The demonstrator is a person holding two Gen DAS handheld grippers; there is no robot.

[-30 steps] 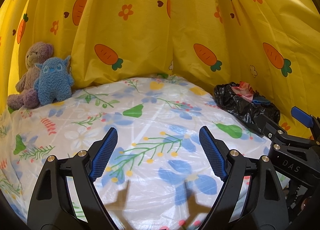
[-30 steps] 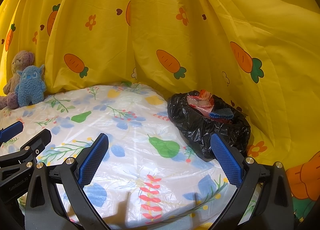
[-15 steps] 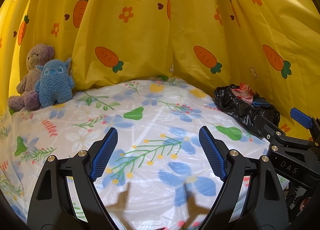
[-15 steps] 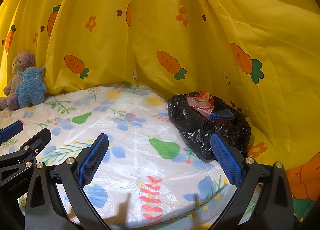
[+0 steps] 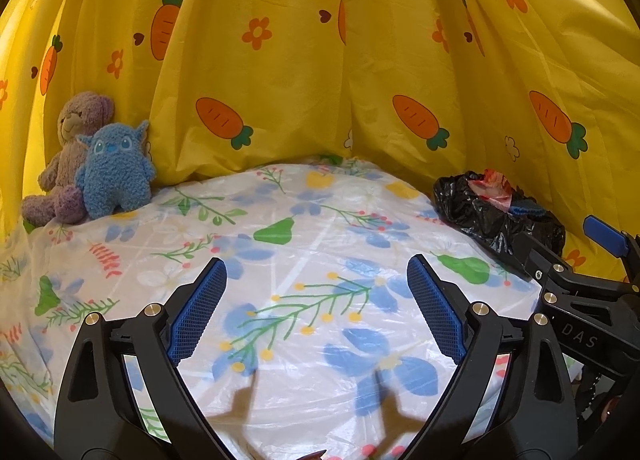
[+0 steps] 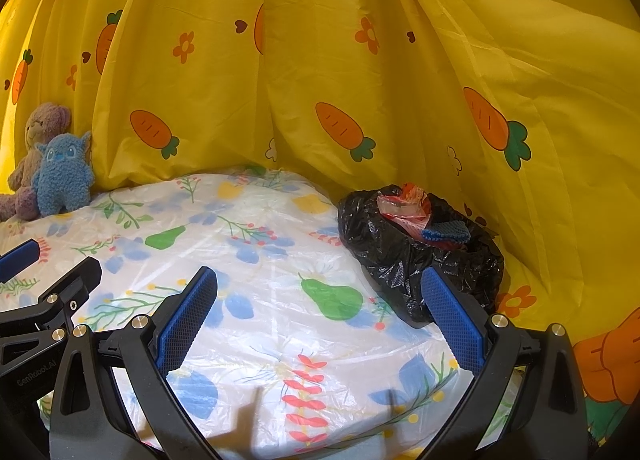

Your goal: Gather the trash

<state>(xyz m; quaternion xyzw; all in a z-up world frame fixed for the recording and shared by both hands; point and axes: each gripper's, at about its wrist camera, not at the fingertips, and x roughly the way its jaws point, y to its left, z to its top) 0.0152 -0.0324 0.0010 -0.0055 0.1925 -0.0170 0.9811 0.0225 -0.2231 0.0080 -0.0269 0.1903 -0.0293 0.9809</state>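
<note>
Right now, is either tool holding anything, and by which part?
Nothing is held. The left tool and right tool are both open and empty above the table; the black trash bag sits untouched.

two plush toys sit side by side at the far left of the counter (image 5: 304,300): one purple teddy bear (image 5: 68,156) and one blue furry monster (image 5: 114,172), touching each other. one black trash bag (image 6: 416,256) stands at the right edge, with at least two pieces showing in its mouth: one red-and-clear wrapper (image 6: 404,204) and one blue knitted scrap (image 6: 448,232). two grippers are in view, the left gripper (image 5: 316,304) and the right gripper (image 6: 320,316), each with two blue-padded fingers.
</note>
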